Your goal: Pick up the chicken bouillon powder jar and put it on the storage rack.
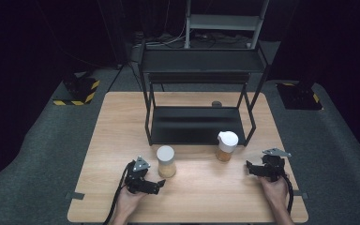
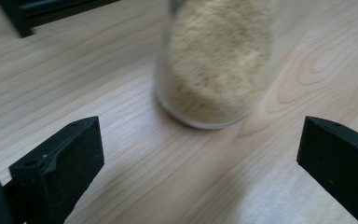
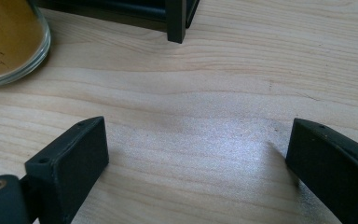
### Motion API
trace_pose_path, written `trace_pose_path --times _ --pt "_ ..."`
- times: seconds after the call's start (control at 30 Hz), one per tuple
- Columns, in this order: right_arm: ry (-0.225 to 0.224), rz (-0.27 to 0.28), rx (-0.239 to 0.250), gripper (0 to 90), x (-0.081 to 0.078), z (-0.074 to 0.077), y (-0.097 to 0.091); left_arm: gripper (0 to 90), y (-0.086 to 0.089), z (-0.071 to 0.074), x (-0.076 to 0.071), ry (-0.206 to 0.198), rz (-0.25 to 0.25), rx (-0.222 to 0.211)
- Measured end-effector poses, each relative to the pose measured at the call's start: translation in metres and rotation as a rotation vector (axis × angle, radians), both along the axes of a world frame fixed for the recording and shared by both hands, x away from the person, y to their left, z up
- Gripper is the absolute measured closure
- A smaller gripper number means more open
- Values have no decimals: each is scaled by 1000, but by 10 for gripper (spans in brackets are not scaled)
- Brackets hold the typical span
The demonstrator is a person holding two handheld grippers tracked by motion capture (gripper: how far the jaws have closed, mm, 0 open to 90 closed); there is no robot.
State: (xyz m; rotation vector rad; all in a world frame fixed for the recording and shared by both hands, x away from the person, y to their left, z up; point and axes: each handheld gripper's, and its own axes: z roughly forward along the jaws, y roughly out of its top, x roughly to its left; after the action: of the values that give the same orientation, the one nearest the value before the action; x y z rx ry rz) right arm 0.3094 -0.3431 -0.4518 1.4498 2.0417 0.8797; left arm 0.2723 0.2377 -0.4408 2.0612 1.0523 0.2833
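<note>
Landmark: the black metal rack [image 1: 197, 123] is taken as the reference; it stands on the far half of the wooden table [image 1: 108, 140].

Left gripper: the left gripper [image 1: 157, 185] is held by a hand in front of the rack's left front leg, near the table's front edge. Its jaws are spread wide, and nothing is held between them.

Left gripper view: the two black jaws are seen far apart at the bottom corners, with bare wood between them. The grey-lidded jar [image 2: 214, 65] is seen just ahead of the gap, not touched by either jaw.

Grey-lidded jar: this jar [image 1: 166, 161] stands upright just in front of the rack's left front leg. It is filled with pale, sandy grains and is placed just beside the left gripper, on its far side.

White-lidded jar: this jar [image 1: 226, 146] stands upright in front of the rack, close to its right front leg. An orange-brown powder is seen inside.

Right gripper: the right gripper [image 1: 250, 168] is held by the other hand in front of the rack's right front leg, near the white-lidded jar but apart from it. The jaws are wide open and empty.

Right gripper view: only wood lies between the jaws; the white-lidded jar's glass base [image 3: 9, 44] is seen at the upper left, and a rack leg [image 3: 176, 21] at the top.
</note>
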Motion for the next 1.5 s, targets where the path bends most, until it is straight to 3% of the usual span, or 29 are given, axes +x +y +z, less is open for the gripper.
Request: trace_pose_path --times 0.1,0.2,0.33,0.63,0.87,1.27,1.5 --pt "0 0 0 52 0 0 0 7 -5 3 6 3 -20 -3" --pt "0 0 0 52 0 0 0 5 -8 5 9 -18 -16 -48" --pt "0 0 0 52 0 0 0 9 -11 7 10 -37 -10 -68" --pt "0 0 0 52 0 0 0 112 -32 14 11 -105 43 -43" --pt "0 0 0 52 0 0 0 191 -44 17 11 -141 53 -22" --pt "0 0 0 52 0 0 0 333 -51 17 8 -184 78 -8" --pt "0 -1 0 52 0 0 0 342 -55 17 4 -202 89 8"
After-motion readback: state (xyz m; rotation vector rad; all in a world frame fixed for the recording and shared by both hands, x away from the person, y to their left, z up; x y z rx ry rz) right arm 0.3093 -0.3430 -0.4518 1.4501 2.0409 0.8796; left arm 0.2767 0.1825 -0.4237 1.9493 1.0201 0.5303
